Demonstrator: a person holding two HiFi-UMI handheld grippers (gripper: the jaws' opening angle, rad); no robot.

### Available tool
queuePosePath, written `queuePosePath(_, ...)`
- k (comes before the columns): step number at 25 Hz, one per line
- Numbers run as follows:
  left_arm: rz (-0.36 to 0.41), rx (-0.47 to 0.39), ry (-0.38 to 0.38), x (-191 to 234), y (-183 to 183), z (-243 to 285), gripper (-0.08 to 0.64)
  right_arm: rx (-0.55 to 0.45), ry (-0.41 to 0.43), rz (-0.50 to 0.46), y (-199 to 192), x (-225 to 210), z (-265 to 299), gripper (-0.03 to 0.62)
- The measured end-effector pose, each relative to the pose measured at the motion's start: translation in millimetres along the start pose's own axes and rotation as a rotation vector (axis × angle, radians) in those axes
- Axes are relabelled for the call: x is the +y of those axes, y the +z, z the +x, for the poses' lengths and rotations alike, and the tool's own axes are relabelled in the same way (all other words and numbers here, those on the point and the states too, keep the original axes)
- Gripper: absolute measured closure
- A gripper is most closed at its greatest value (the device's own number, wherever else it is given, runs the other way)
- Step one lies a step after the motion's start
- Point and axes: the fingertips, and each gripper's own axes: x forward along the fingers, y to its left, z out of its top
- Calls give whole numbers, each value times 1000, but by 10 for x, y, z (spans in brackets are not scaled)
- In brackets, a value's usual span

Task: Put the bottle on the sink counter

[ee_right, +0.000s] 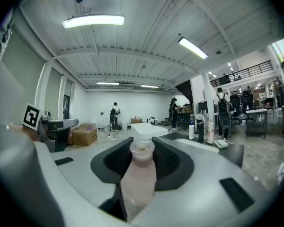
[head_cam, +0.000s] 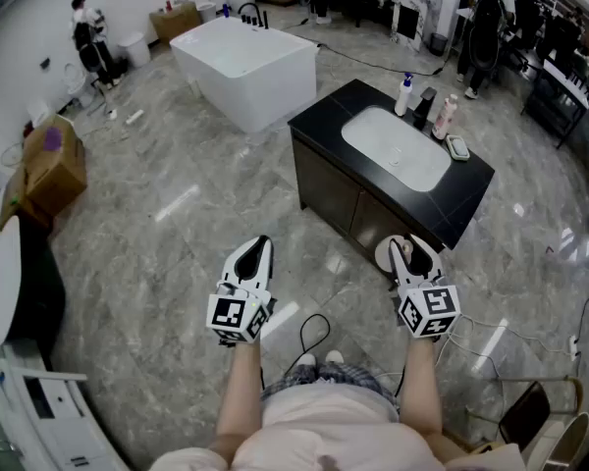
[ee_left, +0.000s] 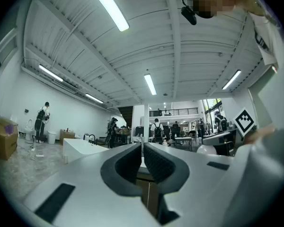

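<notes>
Your right hand-held gripper [ee_right: 142,150] clamps the bottle [ee_right: 138,176], short of the table [head_cam: 469,186] | left hand-held gripper [ee_left: 142,148] closed, empty | risk: bottle topples if set at table's edge

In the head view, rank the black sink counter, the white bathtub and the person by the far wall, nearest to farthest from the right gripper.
1. black sink counter, just ahead of the right gripper.
2. white bathtub, beyond the counter, to the left.
3. person, by the far wall, top left.
</notes>
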Motion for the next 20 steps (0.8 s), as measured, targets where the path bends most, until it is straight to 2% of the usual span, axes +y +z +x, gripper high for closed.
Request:
queuePosePath(11, -4, -6, 19, 65, 19, -127, 525, -2, 19, -9, -5, 120, 27, 453)
queuePosePath(20, -4, -3, 10, 53, 11, -102, 525, -8, 1, 5, -17, 74, 1, 453)
